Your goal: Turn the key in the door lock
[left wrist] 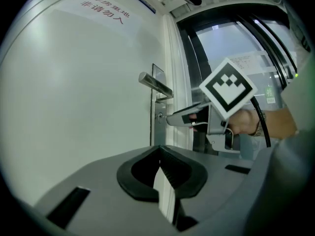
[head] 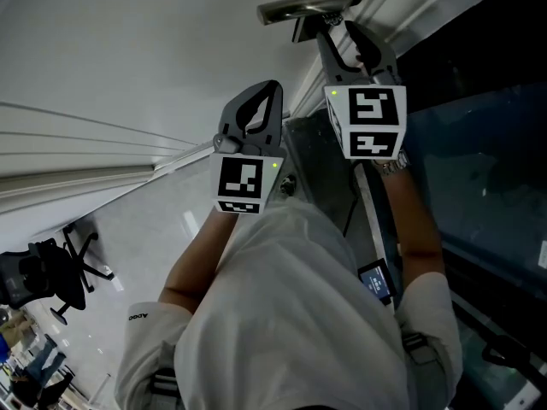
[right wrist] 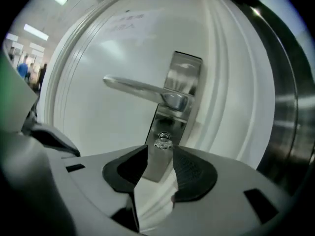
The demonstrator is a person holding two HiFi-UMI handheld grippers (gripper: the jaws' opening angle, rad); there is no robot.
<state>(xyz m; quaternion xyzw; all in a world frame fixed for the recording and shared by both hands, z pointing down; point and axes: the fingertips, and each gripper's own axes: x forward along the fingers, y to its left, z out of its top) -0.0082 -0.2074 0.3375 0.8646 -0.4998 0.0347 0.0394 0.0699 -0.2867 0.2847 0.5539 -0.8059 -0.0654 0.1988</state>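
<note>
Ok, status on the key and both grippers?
Right gripper open, key at its jaw tips, ungripped. Left gripper shut, empty, back from door. Key sits in lock below handle. Nothing blocking.

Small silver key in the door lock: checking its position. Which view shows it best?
The right gripper view: the small silver key sits close and centred. The left gripper view shows it tiny and far off; the head view doesn't show it.

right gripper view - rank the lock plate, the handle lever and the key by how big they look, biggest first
1. lock plate, the tall metal strip
2. handle lever, long but thin
3. key, clearly the smallest, though it sits closest to the jaws
</note>
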